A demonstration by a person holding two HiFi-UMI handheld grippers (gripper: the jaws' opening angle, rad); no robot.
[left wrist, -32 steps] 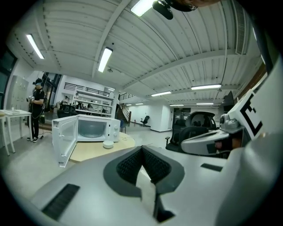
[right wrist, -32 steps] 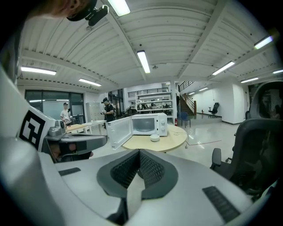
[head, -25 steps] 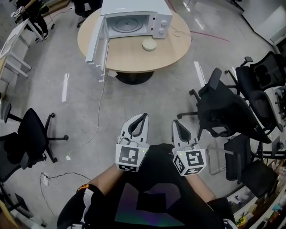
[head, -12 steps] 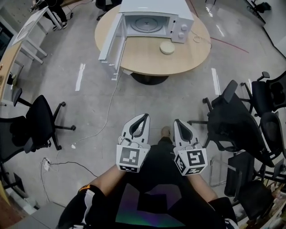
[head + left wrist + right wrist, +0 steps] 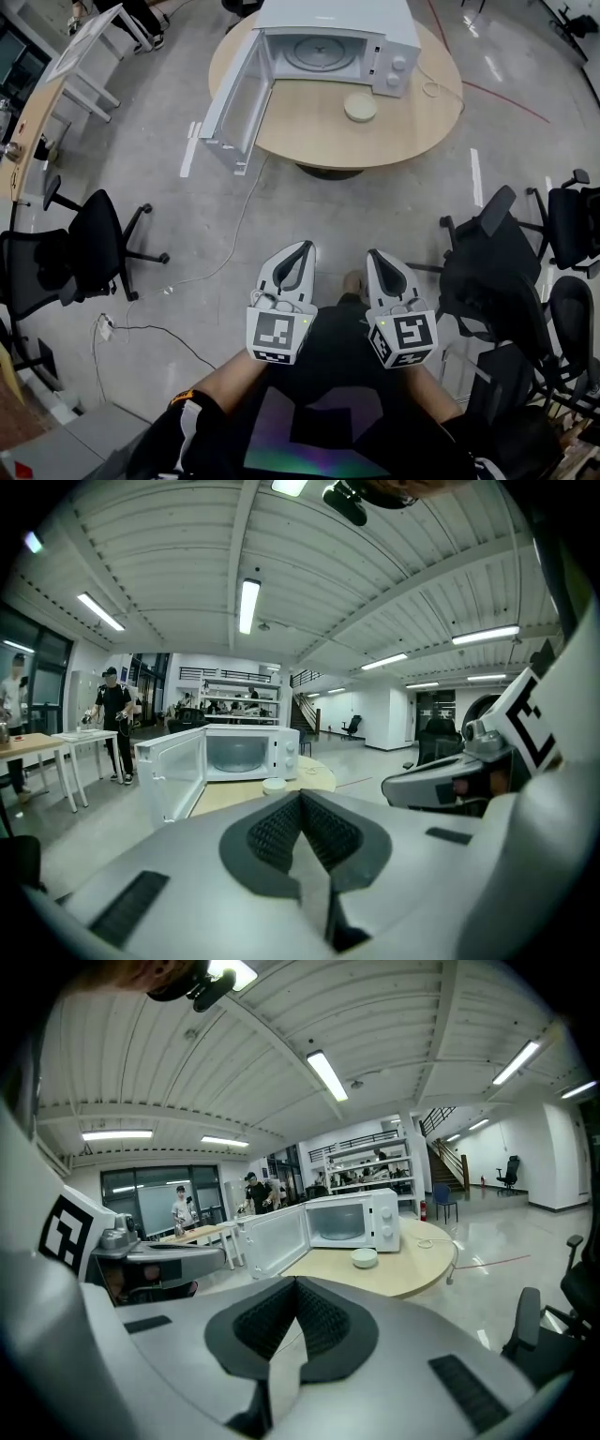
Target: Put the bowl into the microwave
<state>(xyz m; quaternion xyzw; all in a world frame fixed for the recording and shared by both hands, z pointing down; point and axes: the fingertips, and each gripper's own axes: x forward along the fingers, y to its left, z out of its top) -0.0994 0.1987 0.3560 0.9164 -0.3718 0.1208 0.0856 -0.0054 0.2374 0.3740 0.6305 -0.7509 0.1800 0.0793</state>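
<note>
Bowl: small, pale, sat on the round wooden table in the upper middle of the head view, just in front of the microwave's control side and outside the oven. Bowl upright, nothing touching it.

Microwave: white, at the far edge of the table. Its door stood wide open, swung out toward the left past the table edge. Cavity showed a turntable, nothing on it.

Left gripper: low centre of the head view, held close to the person's body, well apart from the table. In the left gripper view the two jaws met at the tips with nothing between them; microwave and bowl showed small beyond them.

Right gripper: just beside the left one, level with it, likewise pointed at the table. Right gripper view showed its jaws pressed together, empty.

Surroundings: grey floor, a cable trailing from the table across it, a black office chair at the left, more chairs at the right. A desk stood in the upper left corner.
</note>
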